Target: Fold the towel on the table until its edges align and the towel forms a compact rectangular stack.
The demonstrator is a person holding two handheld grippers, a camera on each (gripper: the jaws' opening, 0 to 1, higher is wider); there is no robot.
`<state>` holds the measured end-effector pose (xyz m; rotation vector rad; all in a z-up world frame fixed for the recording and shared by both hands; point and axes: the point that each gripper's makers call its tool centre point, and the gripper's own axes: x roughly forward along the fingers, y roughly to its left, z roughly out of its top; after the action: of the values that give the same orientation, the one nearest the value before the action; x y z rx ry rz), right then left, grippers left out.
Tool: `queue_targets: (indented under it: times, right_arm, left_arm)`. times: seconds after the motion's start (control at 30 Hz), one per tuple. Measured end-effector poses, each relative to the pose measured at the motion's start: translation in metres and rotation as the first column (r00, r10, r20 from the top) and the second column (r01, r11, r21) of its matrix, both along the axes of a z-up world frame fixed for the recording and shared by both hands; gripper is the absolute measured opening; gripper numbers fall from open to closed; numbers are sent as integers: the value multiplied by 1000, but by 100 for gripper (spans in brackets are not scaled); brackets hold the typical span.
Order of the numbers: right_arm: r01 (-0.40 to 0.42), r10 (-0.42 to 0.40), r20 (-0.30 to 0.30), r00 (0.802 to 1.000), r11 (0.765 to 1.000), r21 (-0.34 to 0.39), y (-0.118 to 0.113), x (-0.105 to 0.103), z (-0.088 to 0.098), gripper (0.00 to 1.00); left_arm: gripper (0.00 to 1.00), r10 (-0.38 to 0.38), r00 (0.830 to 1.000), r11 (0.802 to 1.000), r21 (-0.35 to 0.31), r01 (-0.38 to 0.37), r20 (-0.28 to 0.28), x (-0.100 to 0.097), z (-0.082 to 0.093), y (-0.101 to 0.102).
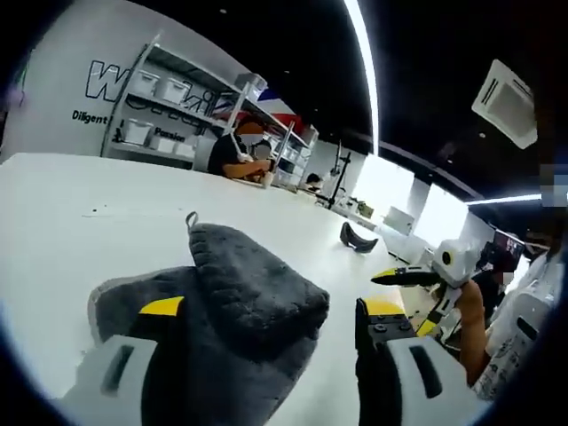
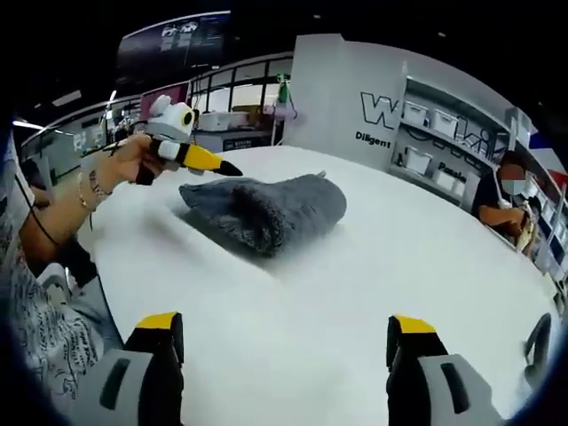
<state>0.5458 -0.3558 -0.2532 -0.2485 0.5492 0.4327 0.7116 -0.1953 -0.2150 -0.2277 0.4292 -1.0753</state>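
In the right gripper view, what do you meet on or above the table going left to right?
Person's hand → left gripper → grey towel → seated person at the far edge.

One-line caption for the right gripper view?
Grey towel bunched on white table; left claw beside it, right claw open.

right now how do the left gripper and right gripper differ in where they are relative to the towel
The left gripper sits at the grey towel, one finger against its folded edge; the right gripper is held back from it, with bare white table between.
The towel lies partly between the left gripper's fingers; nothing lies between the right gripper's.
Both are open, with yellow-tipped black fingers.
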Motion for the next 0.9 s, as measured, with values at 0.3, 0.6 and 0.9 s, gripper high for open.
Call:
queue_targets:
  times: [0.3, 0.6, 0.9]
  right_arm:
    - [-10, 10, -31, 999, 1000, 8, 0, -9, -12, 95]
    - [-7, 8, -60, 998, 1000, 15, -4, -18, -26, 93]
    - [-13, 14, -67, 998, 1000, 18, -4, -20, -29, 91]
  left_arm:
    - [69, 47, 991, 996, -69, -55, -122, -2, -19, -7]
    - [64, 87, 971, 991, -78, -107, -221, -8, -41, -11]
    - [28, 80, 964, 991, -85, -104, -253, -10, -46, -16]
